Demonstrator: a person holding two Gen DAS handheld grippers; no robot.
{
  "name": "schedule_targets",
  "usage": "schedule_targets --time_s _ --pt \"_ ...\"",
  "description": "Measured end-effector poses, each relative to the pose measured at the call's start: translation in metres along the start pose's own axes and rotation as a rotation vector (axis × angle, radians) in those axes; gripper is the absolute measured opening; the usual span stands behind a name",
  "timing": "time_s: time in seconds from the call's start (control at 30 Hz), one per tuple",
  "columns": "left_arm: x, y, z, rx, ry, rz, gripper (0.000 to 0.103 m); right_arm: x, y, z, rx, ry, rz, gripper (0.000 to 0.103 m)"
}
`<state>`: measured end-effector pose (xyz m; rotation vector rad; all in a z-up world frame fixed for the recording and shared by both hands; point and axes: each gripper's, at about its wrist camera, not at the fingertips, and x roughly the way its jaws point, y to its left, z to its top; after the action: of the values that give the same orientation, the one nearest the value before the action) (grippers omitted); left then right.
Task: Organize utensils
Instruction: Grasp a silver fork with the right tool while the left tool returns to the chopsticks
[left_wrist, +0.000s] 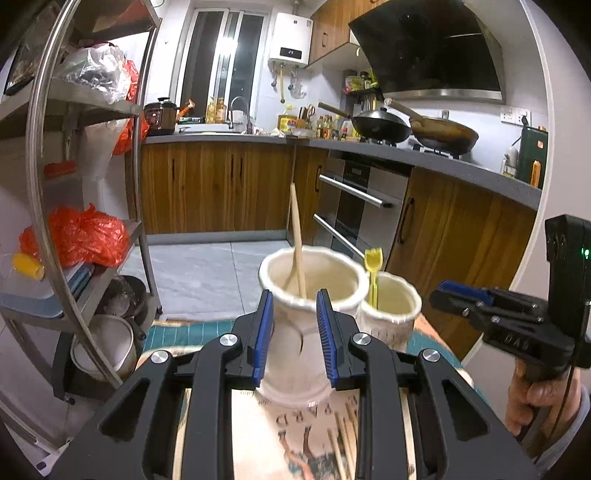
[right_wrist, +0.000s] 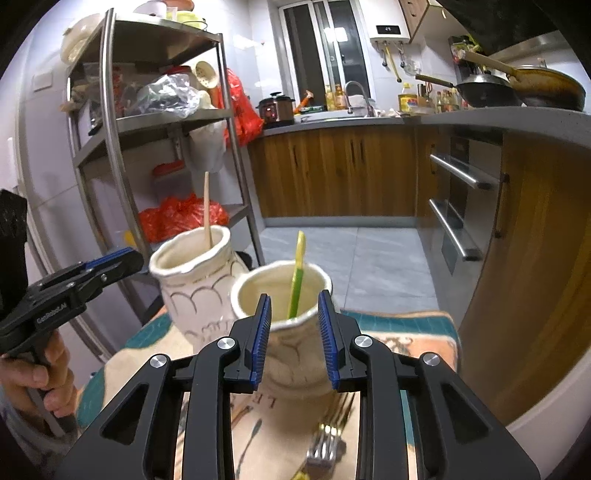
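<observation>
Left gripper (left_wrist: 294, 334) released, right gripper (right_wrist: 294, 334) released (both empty), wooden stick (left_wrist: 297, 240) in big vase (left_wrist: 308, 321), yellow utensil (right_wrist: 297, 273) in small vase (right_wrist: 291, 354).

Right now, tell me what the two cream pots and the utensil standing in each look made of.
Taller cream scalloped pot and shorter cream pot: apparently glazed ceramic, judging by the glossy sheen, uneven rims and incised lines.
Long pale stick: matte tan, likely wood or bamboo.
Yellow-green utensil: bright, smooth, slightly translucent, probably plastic.
</observation>
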<state>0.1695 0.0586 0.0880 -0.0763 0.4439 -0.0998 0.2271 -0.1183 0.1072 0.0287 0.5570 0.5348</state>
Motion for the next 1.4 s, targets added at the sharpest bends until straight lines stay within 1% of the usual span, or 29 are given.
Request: schedule_targets --time_s 0.07,0.13,0.17,0.37,0.43,0.53,0.57,0.6,0.7,0.77,0.83,0.93,1.0,1.07,1.2,1.3,1.4 --pt "-0.002 0.001 -0.012 -0.003 0.031 -0.007 0.024 -0.005 -0.003 -0.008 0.014 0.014 0.003 0.033" --pt "-0.003 0.003 -0.029 -0.004 0.079 -0.015 0.024 -0.01 -0.005 -0.017 0.019 0.027 0.002 0.038" --pt "-0.003 0.003 -0.038 -0.003 0.105 -0.019 0.024 -0.014 -0.007 -0.025 0.024 0.035 -0.003 0.042" --pt "-0.002 -0.001 -0.085 0.006 0.241 -0.071 0.024 -0.024 -0.02 -0.07 0.08 0.14 0.012 0.043" --pt "-0.002 -0.006 -0.098 0.02 0.281 -0.089 0.024 -0.024 -0.024 -0.08 0.093 0.176 0.011 0.043" --pt "-0.001 -0.014 -0.113 0.046 0.332 -0.126 0.024 -0.023 -0.03 -0.095 0.123 0.232 0.042 0.042" --pt "-0.001 -0.018 -0.117 0.054 0.346 -0.137 0.024 -0.022 -0.031 -0.098 0.124 0.243 0.048 0.04" --pt "0.0 -0.02 -0.118 0.06 0.353 -0.142 0.024 -0.021 -0.031 -0.101 0.128 0.258 0.06 0.035" --pt "0.001 -0.029 -0.125 0.092 0.373 -0.153 0.024 -0.018 -0.03 -0.108 0.132 0.293 0.077 0.027" --pt "0.002 -0.033 -0.128 0.107 0.385 -0.154 0.024 -0.015 -0.029 -0.115 0.147 0.322 0.111 0.025" --pt "0.004 -0.034 -0.131 0.115 0.397 -0.154 0.024 -0.012 -0.028 -0.117 0.143 0.341 0.111 0.025" --pt "0.005 -0.036 -0.134 0.121 0.398 -0.154 0.024 -0.011 -0.029 -0.117 0.157 0.346 0.136 0.022" --pt "0.005 -0.036 -0.134 0.125 0.397 -0.153 0.024 -0.01 -0.031 -0.117 0.174 0.347 0.16 0.016" --pt "0.008 -0.035 -0.132 0.129 0.396 -0.149 0.024 -0.01 -0.033 -0.117 0.176 0.347 0.156 0.009" --pt "0.011 -0.036 -0.13 0.141 0.387 -0.115 0.024 -0.01 -0.037 -0.116 0.18 0.336 0.135 0.008" --pt "0.013 -0.031 -0.131 0.137 0.398 -0.081 0.024 -0.012 -0.04 -0.115 0.172 0.329 0.104 0.008" --pt "0.012 -0.026 -0.13 0.125 0.398 -0.081 0.024 -0.013 -0.039 -0.115 0.152 0.331 0.074 0.008"
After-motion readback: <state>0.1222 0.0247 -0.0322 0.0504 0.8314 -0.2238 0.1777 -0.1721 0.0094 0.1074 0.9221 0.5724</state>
